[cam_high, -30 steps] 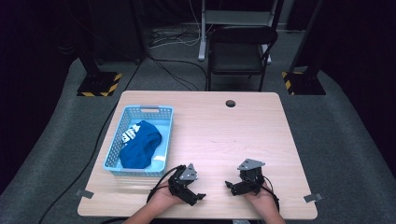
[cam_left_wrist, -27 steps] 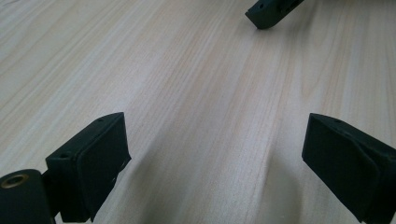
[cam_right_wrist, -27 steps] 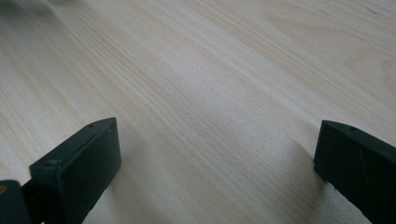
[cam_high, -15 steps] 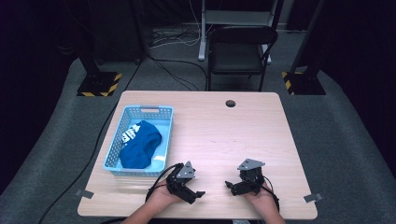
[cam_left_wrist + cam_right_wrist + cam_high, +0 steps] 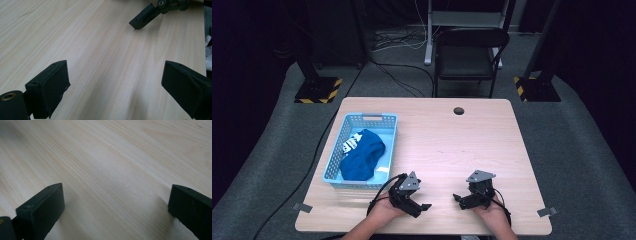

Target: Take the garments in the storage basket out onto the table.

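With both pairs of jaws spread wide over bare table (image 5: 472, 145), our left gripper (image 5: 424, 206) and right gripper (image 5: 457, 198) held nothing — the blue cloth (image 5: 362, 157) lay in the basket (image 5: 362, 119), well apart beyond our left jaws — so we judged a reach could snag the rim.

The left gripper (image 5: 113, 87) looks along its own two black jaws, which rise from the bottom corners of the left gripper view and stand wide apart with nothing between them. The left jaw shows a flat inner pad and a brass-coloured pivot hole at the bottom edge; the right jaw reaches in from the right edge. Beneath and beyond them lies the pale wooden table (image 5: 95, 47), its grain running diagonally. At the top, one dark jaw of the right gripper (image 5: 147, 16) points down toward the tabletop, well apart from the near jaws. The table's far edge shows at the right, with something white beyond it.
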Tool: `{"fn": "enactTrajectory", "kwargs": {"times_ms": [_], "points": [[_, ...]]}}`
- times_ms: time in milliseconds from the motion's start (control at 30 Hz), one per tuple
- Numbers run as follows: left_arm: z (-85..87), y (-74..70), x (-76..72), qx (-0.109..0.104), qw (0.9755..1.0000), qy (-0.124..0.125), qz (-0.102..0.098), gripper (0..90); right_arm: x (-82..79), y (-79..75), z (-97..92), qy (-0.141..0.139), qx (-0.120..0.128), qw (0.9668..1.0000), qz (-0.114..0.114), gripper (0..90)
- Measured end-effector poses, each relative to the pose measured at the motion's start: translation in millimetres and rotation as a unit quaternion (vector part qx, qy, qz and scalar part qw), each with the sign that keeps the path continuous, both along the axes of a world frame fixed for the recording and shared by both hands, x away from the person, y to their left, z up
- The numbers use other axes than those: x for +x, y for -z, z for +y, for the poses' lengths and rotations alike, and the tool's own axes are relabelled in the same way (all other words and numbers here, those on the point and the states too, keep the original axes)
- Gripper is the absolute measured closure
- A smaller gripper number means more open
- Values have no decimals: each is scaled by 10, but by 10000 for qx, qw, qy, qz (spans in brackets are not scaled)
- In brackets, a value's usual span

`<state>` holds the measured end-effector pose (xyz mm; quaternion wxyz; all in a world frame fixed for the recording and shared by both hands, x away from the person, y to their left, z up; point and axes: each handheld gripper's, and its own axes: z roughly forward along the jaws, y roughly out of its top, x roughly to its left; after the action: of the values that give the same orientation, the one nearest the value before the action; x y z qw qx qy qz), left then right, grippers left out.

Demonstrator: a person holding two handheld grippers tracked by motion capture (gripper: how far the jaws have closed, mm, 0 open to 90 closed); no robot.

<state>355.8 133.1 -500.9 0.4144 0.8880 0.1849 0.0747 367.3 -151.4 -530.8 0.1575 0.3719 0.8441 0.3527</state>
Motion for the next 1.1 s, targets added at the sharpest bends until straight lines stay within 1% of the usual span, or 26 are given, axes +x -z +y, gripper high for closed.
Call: {"fn": "enactTrajectory", "kwargs": {"times_ms": [433,633,700,1100], "points": [[47,-115,-10,-115,9999,-43,-61,70,0,0,0,0,0,10000,0,0],[69,-135,-5,-129,9999,-72,-61,70,0,0,0,0,0,10000,1,0],[75,-154,-9,-167,9998,-77,-60,70,0,0,0,-1,0,10000,0,0],[111,-212,-11,-226,9996,-113,-124,70,0,0,0,-1,0,10000,0,0]]}}
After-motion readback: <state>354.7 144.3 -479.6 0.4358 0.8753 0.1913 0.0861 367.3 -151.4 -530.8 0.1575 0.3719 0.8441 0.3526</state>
